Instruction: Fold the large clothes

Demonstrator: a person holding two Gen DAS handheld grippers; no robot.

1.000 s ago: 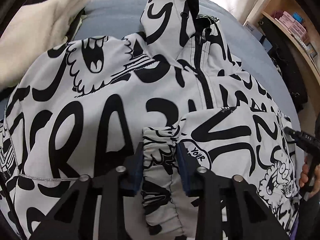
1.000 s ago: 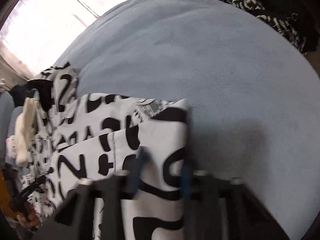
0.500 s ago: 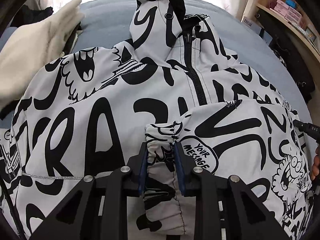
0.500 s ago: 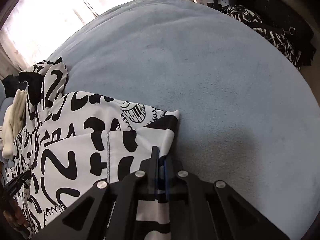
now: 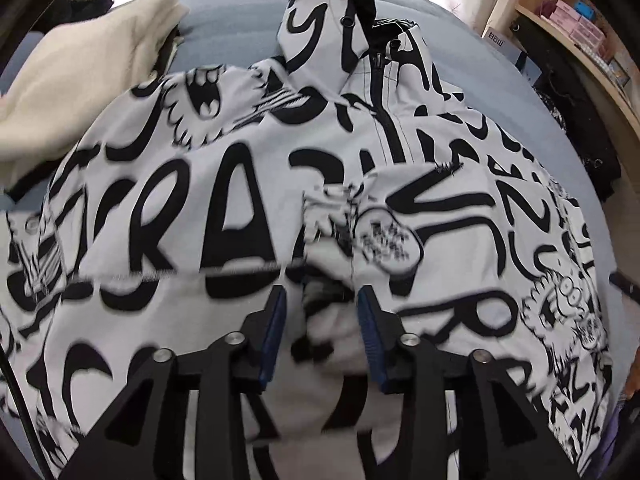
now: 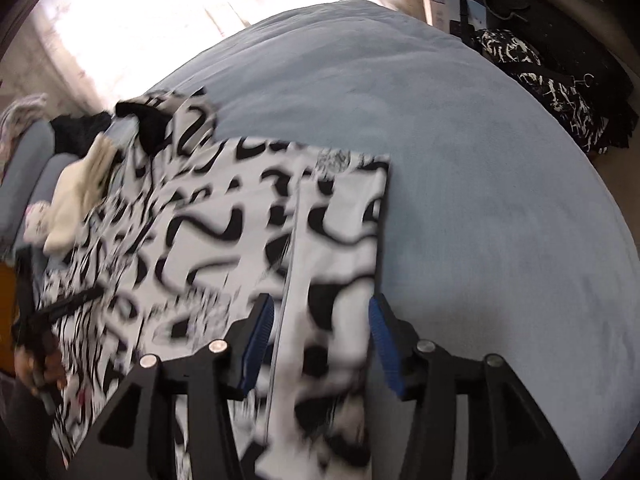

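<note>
A white hooded jacket (image 5: 224,200) with black graffiti lettering lies front-up on a blue bed (image 6: 460,184). Its sleeve is folded across the chest, with the elastic cuff (image 5: 332,216) near the middle. My left gripper (image 5: 320,312) is open just behind the cuff, and the cloth between the fingers looks loose. In the right wrist view the jacket (image 6: 224,232) is blurred. My right gripper (image 6: 320,324) is open over its folded right edge (image 6: 380,216), with the fingers either side of the cloth.
A cream garment (image 5: 80,72) lies at the bed's far left, also seen in the right wrist view (image 6: 80,192). Black clothes (image 6: 552,92) lie by the bed's right side. A wooden shelf (image 5: 580,32) with small boxes stands right.
Both grippers have opened and let go: the left released the cuff, the right released the jacket's folded edge. Both have drawn back a little.
</note>
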